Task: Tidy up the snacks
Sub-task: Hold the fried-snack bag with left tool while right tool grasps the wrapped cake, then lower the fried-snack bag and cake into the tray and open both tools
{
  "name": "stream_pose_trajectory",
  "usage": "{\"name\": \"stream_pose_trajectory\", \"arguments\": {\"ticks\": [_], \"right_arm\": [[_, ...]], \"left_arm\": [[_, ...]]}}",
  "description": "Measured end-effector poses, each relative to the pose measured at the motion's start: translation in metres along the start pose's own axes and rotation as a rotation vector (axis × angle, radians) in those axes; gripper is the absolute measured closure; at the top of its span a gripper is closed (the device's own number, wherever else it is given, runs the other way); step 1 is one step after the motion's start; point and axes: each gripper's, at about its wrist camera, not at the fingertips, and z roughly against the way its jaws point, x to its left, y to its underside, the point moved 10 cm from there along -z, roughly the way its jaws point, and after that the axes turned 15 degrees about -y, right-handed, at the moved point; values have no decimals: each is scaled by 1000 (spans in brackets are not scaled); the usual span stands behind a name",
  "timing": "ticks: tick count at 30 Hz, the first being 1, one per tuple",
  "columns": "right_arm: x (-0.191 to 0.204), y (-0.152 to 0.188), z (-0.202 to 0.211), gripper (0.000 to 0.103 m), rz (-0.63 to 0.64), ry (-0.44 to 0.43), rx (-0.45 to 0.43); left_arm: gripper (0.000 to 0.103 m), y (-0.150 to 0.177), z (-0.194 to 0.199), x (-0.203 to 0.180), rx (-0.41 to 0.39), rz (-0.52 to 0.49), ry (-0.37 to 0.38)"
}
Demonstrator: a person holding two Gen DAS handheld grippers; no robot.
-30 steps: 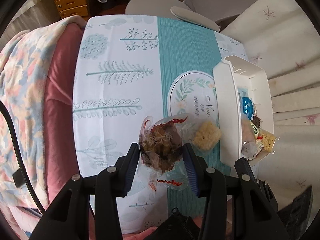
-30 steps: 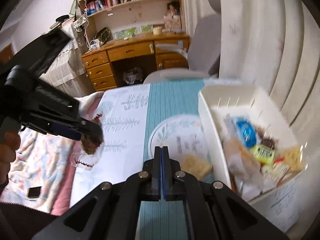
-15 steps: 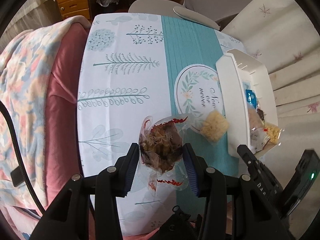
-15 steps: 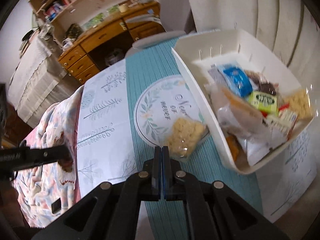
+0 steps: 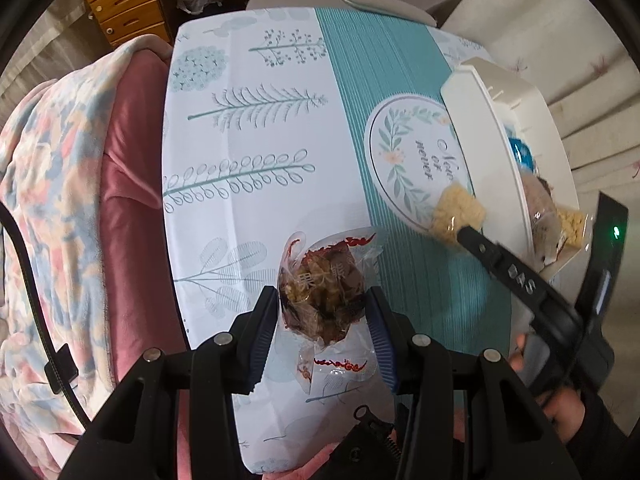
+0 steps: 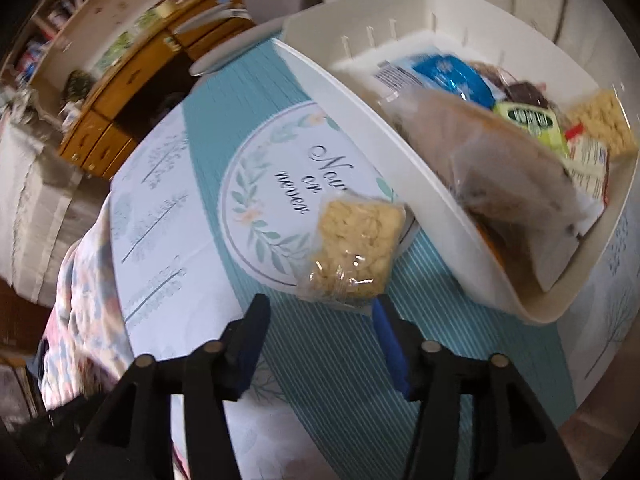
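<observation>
Indoors | tablecloth (image 5: 256, 184): white, teal stripe | desk (image 6: 132, 92), seemingly wooden, behind

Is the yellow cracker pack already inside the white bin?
No, the cracker pack lies on the tablecloth beside the bin, just ahead of the right claw.

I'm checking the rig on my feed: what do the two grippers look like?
Both are black, angular frames with silver bolts and ribbed blue pads on the fingers. The right gripper has raised lettering and a green light on its body. A dark sleeve covers that wrist.
</observation>
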Motion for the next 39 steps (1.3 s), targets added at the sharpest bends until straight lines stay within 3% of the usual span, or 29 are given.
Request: {"name": "stream_pose_trajectory", "arguments": {"ticks": [10, 23, 28, 39], "right_arm": [[-22, -8, -27, 45, -85, 123, -24], [-23, -15, -46, 46, -65, 169, -23], [-22, -16, -43, 56, -48, 158, 4], [-23, 14, -29, 59, -83, 89, 179]], "left_arm": [[59, 4, -15, 4, 41, -32, -18], [59, 5, -23, 10, 63, -40, -49], [59, 5, -22, 11, 61, -39, -64], [59, -3, -1, 4, 17, -16, -86]]}}
